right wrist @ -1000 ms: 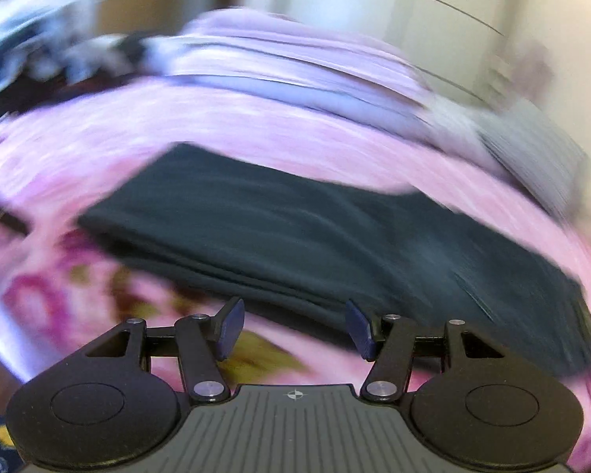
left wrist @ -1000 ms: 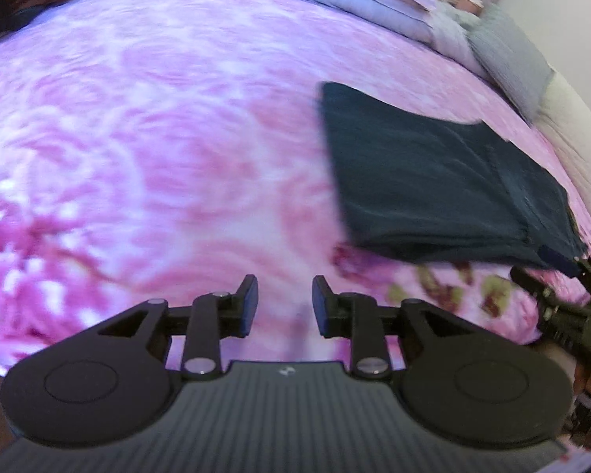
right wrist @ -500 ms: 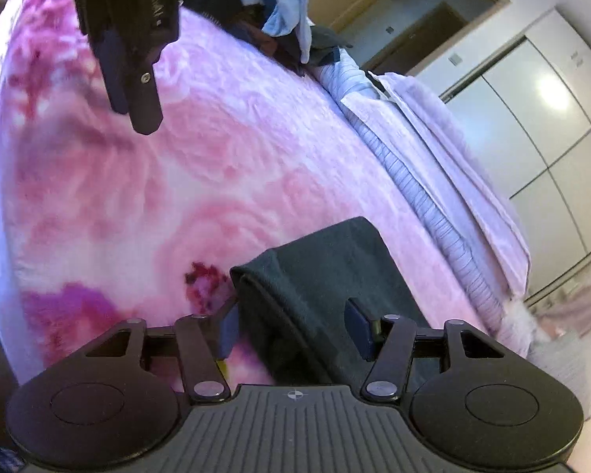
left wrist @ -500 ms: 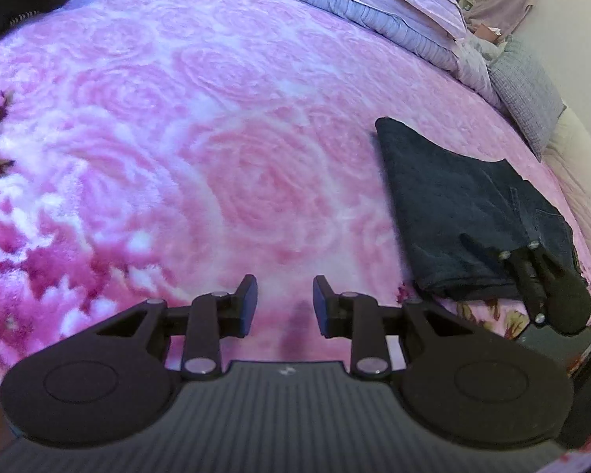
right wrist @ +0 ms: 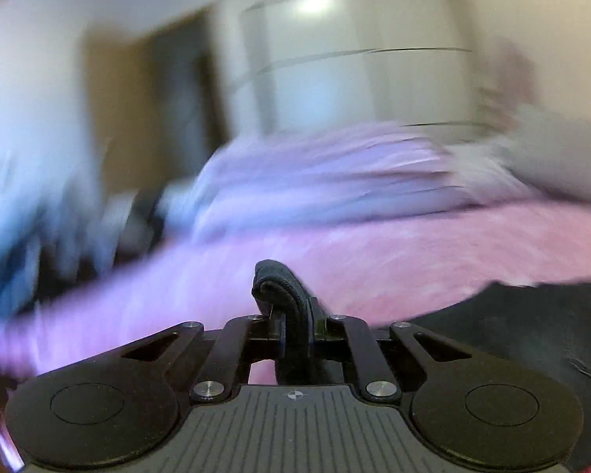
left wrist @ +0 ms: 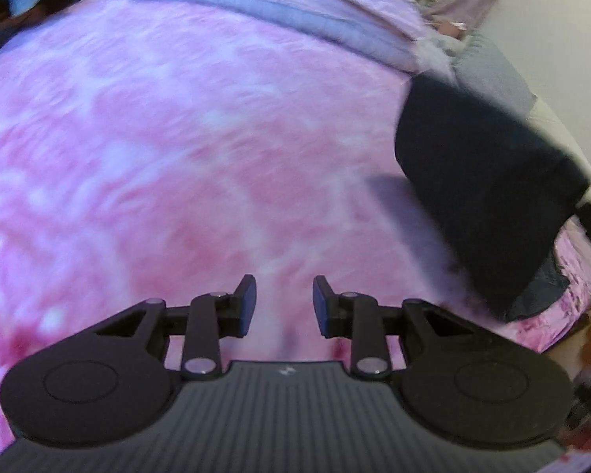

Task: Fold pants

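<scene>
I am holding my right gripper [right wrist: 295, 331] pinched tight on a thick fold of the dark pants [right wrist: 285, 295], right in front of its camera. I am keeping my left gripper [left wrist: 281, 301] wide open with nothing between its fingers, low over the pink blanket [left wrist: 177, 149]. I am finding no words or labels I can read anywhere.

The left camera is showing the pants [left wrist: 484, 181] lifted off the bed on the right side, casting a shadow on the blanket. More dark cloth [right wrist: 532, 323] is lying to the right in the right camera.

Farther back, a folded purple quilt [left wrist: 295, 4] is lying across the bed. Only the right camera, very blurry, is showing white closet doors [right wrist: 354, 51] behind it.
</scene>
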Motion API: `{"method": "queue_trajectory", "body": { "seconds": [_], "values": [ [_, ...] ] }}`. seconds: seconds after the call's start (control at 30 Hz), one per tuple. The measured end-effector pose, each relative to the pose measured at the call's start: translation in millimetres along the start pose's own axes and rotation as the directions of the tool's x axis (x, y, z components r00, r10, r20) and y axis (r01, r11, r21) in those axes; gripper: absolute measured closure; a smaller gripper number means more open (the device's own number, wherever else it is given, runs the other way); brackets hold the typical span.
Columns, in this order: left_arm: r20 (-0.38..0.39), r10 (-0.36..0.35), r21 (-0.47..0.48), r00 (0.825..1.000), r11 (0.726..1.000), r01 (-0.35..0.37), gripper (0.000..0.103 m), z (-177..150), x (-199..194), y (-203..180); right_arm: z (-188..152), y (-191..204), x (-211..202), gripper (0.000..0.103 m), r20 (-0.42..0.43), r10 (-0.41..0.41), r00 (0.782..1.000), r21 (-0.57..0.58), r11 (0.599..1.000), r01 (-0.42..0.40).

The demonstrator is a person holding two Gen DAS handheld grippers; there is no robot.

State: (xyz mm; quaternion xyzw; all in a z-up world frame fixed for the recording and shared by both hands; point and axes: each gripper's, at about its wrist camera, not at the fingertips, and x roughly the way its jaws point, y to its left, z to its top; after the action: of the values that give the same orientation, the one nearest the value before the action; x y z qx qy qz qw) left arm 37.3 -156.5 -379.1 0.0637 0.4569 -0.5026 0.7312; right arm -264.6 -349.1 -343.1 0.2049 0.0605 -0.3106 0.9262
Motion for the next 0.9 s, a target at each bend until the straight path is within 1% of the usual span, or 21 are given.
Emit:
{"method": "queue_trajectory", "body": {
  "seconds": [0.07, 0.13, 0.17, 0.23, 0.3, 0.37, 0.4, 0.43, 0.47, 0.5, 0.53, 0.57, 0.6, 0.63, 0.67, 0.73, 0.77, 0.8, 0.83, 0.87, 0.9],
  "values": [
    [0.016, -0.03, 0.045, 0.999, 0.999, 0.029, 0.078, 15, 8, -24, 34, -43, -23, 0.098, 0.07, -0.034, 0.997, 0.139, 0.99, 0.024],
    [0.032, -0.07, 0.09, 0.997, 0.994, 0.067, 0.078, 29, 20, -53, 60, -96, -50, 0.098, 0.134, -0.075, 0.988, 0.251, 0.967, 0.04],
    [0.035, -0.095, 0.109, 0.995, 0.99, 0.091, 0.078, 37, 27, -71, 68, -121, -64, 0.098, 0.16, -0.105, 0.982, 0.296, 0.954, 0.054],
    [0.033, -0.157, 0.153, 0.987, 0.977, 0.15, 0.078, 48, 45, -109, 74, -178, -90, 0.098, 0.197, -0.18, 0.964, 0.384, 0.919, 0.093],
    [0.018, -0.21, 0.19, 0.978, 0.961, 0.203, 0.078, 54, 66, -147, 65, -235, -110, 0.098, 0.199, -0.243, 0.949, 0.471, 0.873, 0.125],
    [-0.022, -0.267, 0.22, 0.963, 0.939, 0.265, 0.078, 52, 94, -187, 44, -293, -126, 0.098, 0.141, -0.341, 0.929, 0.572, 0.794, 0.204],
    [-0.047, -0.282, 0.23, 0.958, 0.93, 0.285, 0.078, 48, 108, -204, 27, -324, -127, 0.098, 0.089, -0.377, 0.922, 0.624, 0.743, 0.243],
    [-0.079, -0.3, 0.239, 0.951, 0.92, 0.31, 0.078, 43, 124, -223, 10, -351, -125, 0.098, 0.028, -0.395, 0.918, 0.673, 0.687, 0.275],
    [-0.114, -0.309, 0.243, 0.944, 0.913, 0.328, 0.078, 37, 141, -240, -6, -372, -123, 0.098, -0.038, -0.398, 0.916, 0.712, 0.633, 0.305],
    [-0.142, -0.309, 0.247, 0.94, 0.909, 0.336, 0.078, 31, 154, -253, -20, -388, -124, 0.098, -0.065, -0.376, 0.924, 0.747, 0.596, 0.296],
    [-0.161, -0.308, 0.251, 0.938, 0.906, 0.341, 0.078, 25, 165, -263, -31, -395, -122, 0.098, -0.05, -0.357, 0.933, 0.773, 0.577, 0.262],
    [-0.173, -0.3, 0.254, 0.938, 0.907, 0.337, 0.078, 20, 174, -273, -34, -398, -124, 0.098, -0.018, -0.345, 0.938, 0.785, 0.576, 0.227],
    [-0.175, -0.297, 0.255, 0.939, 0.907, 0.334, 0.078, 16, 179, -280, -31, -397, -124, 0.098, -0.004, -0.341, 0.94, 0.776, 0.592, 0.218],
    [-0.176, -0.297, 0.256, 0.938, 0.907, 0.335, 0.078, 15, 183, -285, -26, -396, -126, 0.098, 0.009, -0.343, 0.939, 0.76, 0.612, 0.216],
    [-0.176, -0.295, 0.262, 0.939, 0.906, 0.333, 0.078, 14, 185, -289, -18, -393, -128, 0.098, 0.032, -0.34, 0.94, 0.739, 0.641, 0.207],
    [-0.165, -0.279, 0.294, 0.946, 0.902, 0.318, 0.078, 12, 187, -296, 3, -375, -129, 0.098, 0.106, -0.332, 0.937, 0.655, 0.732, 0.185],
    [-0.158, -0.274, 0.309, 0.949, 0.898, 0.311, 0.078, 11, 187, -299, 16, -365, -131, 0.098, 0.151, -0.327, 0.933, 0.594, 0.785, 0.179],
    [-0.154, -0.271, 0.319, 0.95, 0.897, 0.307, 0.078, 12, 187, -300, 25, -358, -136, 0.098, 0.182, -0.349, 0.919, 0.538, 0.818, 0.204],
    [-0.152, -0.265, 0.325, 0.952, 0.896, 0.301, 0.078, 14, 189, -302, 25, -357, -138, 0.098, 0.18, -0.397, 0.9, 0.516, 0.817, 0.258],
    [-0.152, -0.255, 0.332, 0.955, 0.897, 0.292, 0.078, 12, 191, -306, 18, -369, -135, 0.098, 0.144, -0.451, 0.881, 0.53, 0.787, 0.316],
    [-0.155, -0.248, 0.339, 0.956, 0.896, 0.287, 0.078, 11, 193, -309, 6, -388, -128, 0.098, 0.068, -0.475, 0.878, 0.587, 0.73, 0.349]
  ]
}}
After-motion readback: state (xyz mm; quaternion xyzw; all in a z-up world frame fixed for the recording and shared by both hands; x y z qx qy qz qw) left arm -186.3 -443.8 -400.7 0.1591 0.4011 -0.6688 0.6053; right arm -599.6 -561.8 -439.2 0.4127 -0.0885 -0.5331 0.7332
